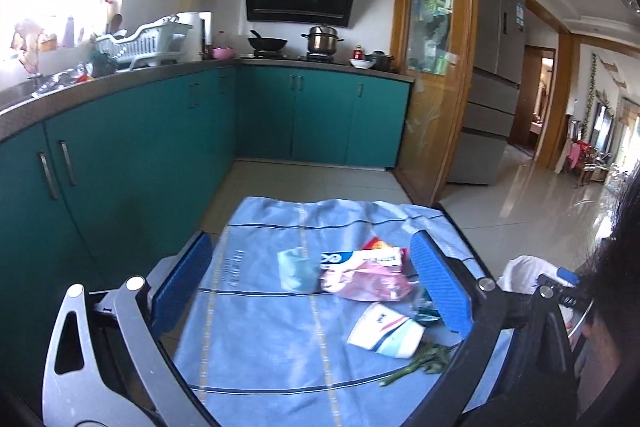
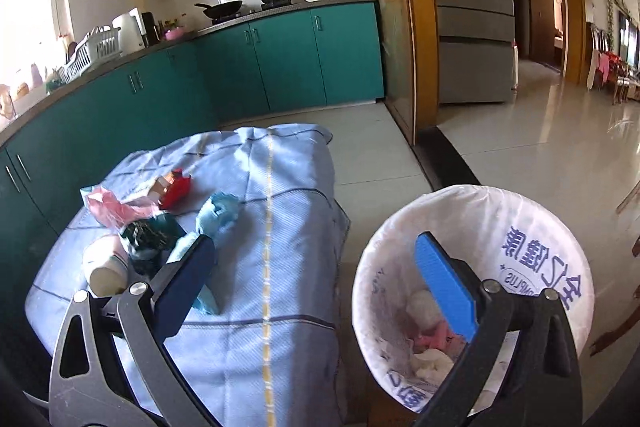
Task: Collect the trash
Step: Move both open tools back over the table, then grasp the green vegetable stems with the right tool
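Observation:
Trash lies on a small table under a blue cloth (image 1: 256,327): a light blue crumpled wrapper (image 1: 296,269), a pink plastic bag (image 1: 366,283) over a printed packet (image 1: 360,259), a paper cup (image 1: 386,333) on its side, green vegetable stems (image 1: 420,361). My left gripper (image 1: 312,283) is open and empty above them. My right gripper (image 2: 320,279) is open and empty, between the table and a bin lined with a white bag (image 2: 472,211) that holds some trash. The right wrist view also shows the pink bag (image 2: 108,209), the cup (image 2: 106,269), a dark green wrapper (image 2: 148,235), a red packet (image 2: 174,189) and the blue wrapper (image 2: 218,213).
Teal kitchen cabinets (image 1: 132,147) run along the left and back, with a dish rack (image 1: 140,45), a wok (image 1: 267,44) and a pot (image 1: 322,39) on the counter. A wooden glass door frame (image 1: 440,67) and a grey fridge (image 1: 492,75) stand to the right. The tiled floor (image 2: 540,131) extends beyond.

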Available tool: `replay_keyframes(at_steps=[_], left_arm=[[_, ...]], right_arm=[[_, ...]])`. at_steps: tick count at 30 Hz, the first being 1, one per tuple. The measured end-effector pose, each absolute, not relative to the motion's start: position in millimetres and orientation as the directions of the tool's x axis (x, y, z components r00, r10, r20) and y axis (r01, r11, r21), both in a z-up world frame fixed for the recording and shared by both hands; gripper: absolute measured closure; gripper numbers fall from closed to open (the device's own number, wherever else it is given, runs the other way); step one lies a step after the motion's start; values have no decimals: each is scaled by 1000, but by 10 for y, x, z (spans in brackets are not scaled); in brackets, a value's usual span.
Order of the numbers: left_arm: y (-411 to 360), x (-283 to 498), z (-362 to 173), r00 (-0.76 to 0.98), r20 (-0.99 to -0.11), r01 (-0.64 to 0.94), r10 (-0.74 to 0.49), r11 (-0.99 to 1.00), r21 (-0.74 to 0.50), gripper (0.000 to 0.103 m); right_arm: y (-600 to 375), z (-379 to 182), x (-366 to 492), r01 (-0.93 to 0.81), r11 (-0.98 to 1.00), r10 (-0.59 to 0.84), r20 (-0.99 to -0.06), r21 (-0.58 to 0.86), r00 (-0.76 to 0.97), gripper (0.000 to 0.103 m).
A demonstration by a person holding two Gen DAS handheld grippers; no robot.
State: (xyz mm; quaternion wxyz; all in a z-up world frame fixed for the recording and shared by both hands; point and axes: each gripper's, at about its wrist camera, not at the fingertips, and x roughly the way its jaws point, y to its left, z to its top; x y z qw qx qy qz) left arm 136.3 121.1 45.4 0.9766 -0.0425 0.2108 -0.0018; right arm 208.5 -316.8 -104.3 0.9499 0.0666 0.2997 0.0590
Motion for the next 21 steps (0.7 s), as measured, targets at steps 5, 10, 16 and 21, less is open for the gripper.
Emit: replay_keyframes(at_steps=[5, 10, 16, 21], left_arm=[[1009, 1483, 214, 910, -413, 11, -45, 996, -83, 4], [919, 1744, -227, 870, -482, 19, -106, 983, -181, 4], [679, 2058, -729, 816, -568, 34, -109, 990, -140, 4], [639, 2252, -1002, 767, -629, 30, -126, 987, -160, 4]], right_arm=[[-2947, -1080, 2023, -180, 968, 247, -561, 173, 790, 5], [-2352, -1215, 2069, -328, 927, 369, -600, 181, 710, 5], [-1643, -1399, 2130, -456, 869, 460, -659, 194, 596, 5], [-1152, -1577, 2203, -551, 825, 462, -709, 122, 534, 5]])
